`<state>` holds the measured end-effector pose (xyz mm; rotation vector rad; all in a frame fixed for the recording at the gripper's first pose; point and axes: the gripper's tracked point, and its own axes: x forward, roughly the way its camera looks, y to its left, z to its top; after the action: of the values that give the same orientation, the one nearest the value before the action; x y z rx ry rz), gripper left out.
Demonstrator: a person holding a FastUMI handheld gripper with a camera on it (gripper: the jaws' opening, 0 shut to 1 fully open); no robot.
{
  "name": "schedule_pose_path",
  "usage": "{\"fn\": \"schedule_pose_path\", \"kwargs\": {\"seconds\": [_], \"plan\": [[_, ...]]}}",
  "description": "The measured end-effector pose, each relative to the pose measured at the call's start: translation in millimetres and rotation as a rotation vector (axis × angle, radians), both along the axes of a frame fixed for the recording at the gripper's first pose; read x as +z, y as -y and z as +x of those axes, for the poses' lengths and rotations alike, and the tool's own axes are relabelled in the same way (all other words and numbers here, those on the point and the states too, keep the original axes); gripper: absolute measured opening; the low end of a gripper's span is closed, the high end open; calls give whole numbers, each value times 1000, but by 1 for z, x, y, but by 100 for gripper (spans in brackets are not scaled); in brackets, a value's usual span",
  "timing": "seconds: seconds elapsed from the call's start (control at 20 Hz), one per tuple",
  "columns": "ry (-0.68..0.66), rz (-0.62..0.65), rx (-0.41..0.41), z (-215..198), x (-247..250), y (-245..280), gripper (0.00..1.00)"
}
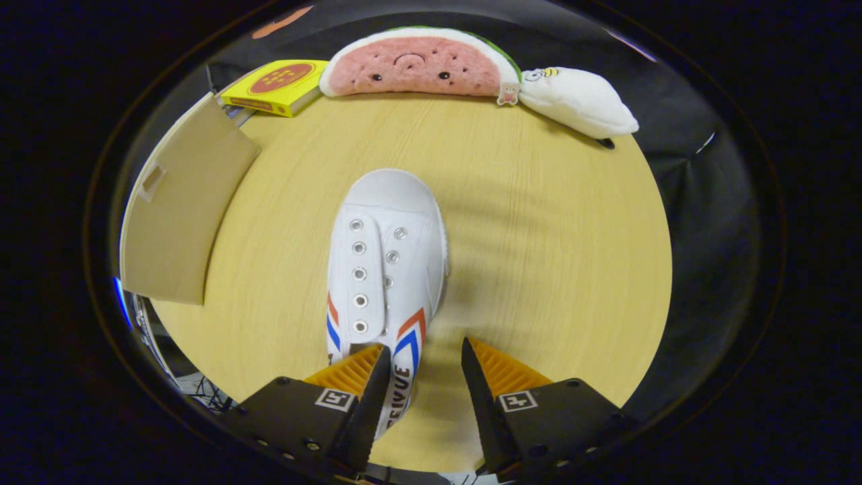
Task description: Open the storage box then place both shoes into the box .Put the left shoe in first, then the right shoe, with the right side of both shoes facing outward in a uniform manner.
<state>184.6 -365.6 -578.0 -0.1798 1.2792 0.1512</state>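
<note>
I have my claw (pixel 421 353) hanging over the back half of 1 white shoe (pixel 385 269), fingers parted to a middling gap and holding nothing. The shoe lies on the round wooden table (pixel 539 236) with its toe pointing away from me, towards the watermelon cushion (pixel 421 64). My left finger sits over the shoe's rear opening, the right finger is off the shoe's striped side, over bare table, so the shoe's side wall falls in the gap between them. I read that as a setup for pinching that wall: 1 finger inside the collar, 1 outside, which is the surest hold on a soft canvas upper. Neither finger presses on it yet, as far as I can tell

I see no laces in the eyelets, so the tongue flap is loose and would be a poor thing to pinch; the side panel by the red and blue stripes is the better bet

The storage box (pixel 182 209) stands off to my left at the table's rim, a beige panel with a small handle slot; whether that panel is a lid swung open or a closed wall I cannot tell from here. I cannot say if this is the left or right shoe either

A yellow book (pixel 279 84) and a white plush toy (pixel 579 101) lie along the far rim, well apart from the shoe and out of my path to the box
</note>
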Motion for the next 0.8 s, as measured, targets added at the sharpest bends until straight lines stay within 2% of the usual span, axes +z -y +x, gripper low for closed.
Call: {"fn": "schedule_pose_path", "kwargs": {"seconds": [0.15,0.2,0.3,0.5,0.8], "plan": [[-27,58,-32,-2,1,-8,21],[-29,61,-33,-2,2,-6,21],[-59,111,-96,-2,0,-4,2],[-59,245,-136,-7,6,-9,1],[-90,419,-262,-25,15,-21,1]]}}
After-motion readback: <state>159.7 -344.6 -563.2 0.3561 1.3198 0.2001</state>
